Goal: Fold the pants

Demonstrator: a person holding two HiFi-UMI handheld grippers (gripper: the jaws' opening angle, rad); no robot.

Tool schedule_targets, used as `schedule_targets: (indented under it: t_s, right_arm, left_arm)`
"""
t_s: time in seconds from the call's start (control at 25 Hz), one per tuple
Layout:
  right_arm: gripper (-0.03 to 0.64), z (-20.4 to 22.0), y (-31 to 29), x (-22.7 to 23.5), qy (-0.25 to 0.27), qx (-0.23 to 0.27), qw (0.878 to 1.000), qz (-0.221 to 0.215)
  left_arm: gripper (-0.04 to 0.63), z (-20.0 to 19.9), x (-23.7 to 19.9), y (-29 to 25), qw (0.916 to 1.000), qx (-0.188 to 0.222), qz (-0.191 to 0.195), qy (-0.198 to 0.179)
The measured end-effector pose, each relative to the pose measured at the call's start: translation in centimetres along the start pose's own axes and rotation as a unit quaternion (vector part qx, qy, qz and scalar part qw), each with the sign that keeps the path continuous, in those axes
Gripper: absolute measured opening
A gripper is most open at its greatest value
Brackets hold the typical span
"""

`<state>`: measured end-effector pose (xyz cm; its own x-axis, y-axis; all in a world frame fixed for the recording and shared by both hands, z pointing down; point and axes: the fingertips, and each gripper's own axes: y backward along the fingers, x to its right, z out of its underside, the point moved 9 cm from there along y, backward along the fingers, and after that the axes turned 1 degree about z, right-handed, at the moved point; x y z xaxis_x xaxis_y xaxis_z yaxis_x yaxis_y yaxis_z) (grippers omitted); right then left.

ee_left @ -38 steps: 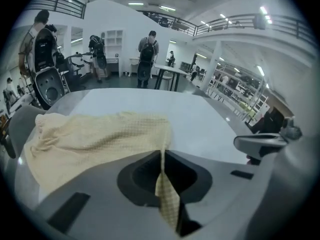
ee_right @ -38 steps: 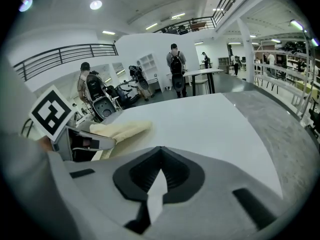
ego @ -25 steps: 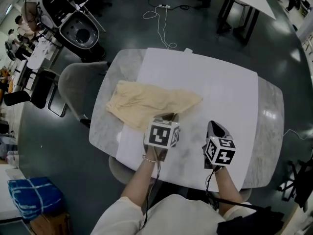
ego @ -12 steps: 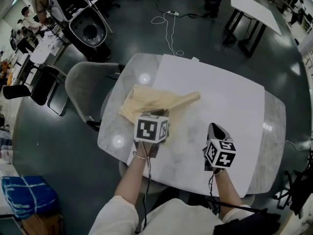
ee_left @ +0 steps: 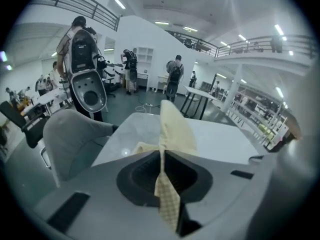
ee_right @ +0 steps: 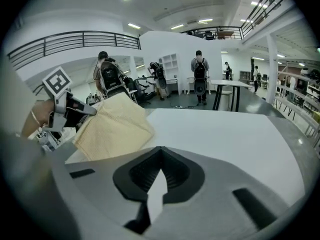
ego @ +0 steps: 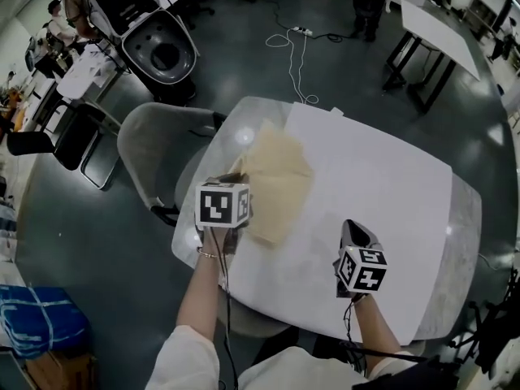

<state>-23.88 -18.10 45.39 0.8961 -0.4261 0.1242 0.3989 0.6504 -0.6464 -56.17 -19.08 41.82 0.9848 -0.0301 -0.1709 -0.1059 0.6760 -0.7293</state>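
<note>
The tan pants (ego: 275, 179) lie folded over on themselves at the table's left side, partly on the white sheet (ego: 382, 185). My left gripper (ego: 235, 177) is at their near left edge, shut on a strip of the tan fabric. In the left gripper view the cloth (ee_left: 165, 194) hangs pinched between the jaws of the left gripper (ee_left: 161, 156) and the pants (ee_left: 175, 126) stretch away beyond them. My right gripper (ego: 351, 232) hovers over the white sheet to the right, apart from the pants (ee_right: 116, 126). The right gripper (ee_right: 160, 150) has its jaws together and holds nothing.
The marble table (ego: 459, 242) has rounded edges. A grey chair (ego: 150, 149) stands against its left side. A black-and-white machine (ego: 158, 43) and a floor cable (ego: 296, 51) are beyond. A blue bag (ego: 41, 323) lies at the lower left. People stand far off.
My left gripper has swung left with the pants' edge, carrying the spread-out right part over onto the left part. The pants are now a narrower stack. The right gripper shifted slightly.
</note>
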Motion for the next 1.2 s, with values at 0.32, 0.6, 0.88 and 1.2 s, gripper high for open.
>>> schedule_targets:
  t_s: [0.32,0.6,0.88,1.2]
  right_arm:
    - [-0.007,1.2,-1.9,-0.4,0.017,-0.021,1.0,-0.007]
    - [-0.008,1.2,-1.8,-1.0,0.021,-0.016,0.999,-0.021]
    - [-0.007,0.6,0.3,-1.5,0.028,0.004,0.999,-0.042]
    - [-0.007,-0.4,5.2,-1.3,0.034,0.036,0.996,-0.069]
  left_arm:
    - [0.163,3.9,-6.4,-3.1,0.9927,0.047,-0.109,0.017]
    - [0.15,5.4,-4.6,-0.8,0.9922,0.075,-0.092,0.038]
    - [0.1,6.0,-0.6,4.2,0.9856,0.135,-0.09,0.047]
    - [0.031,8.7,5.8,11.6,0.9745,0.181,-0.115,0.066]
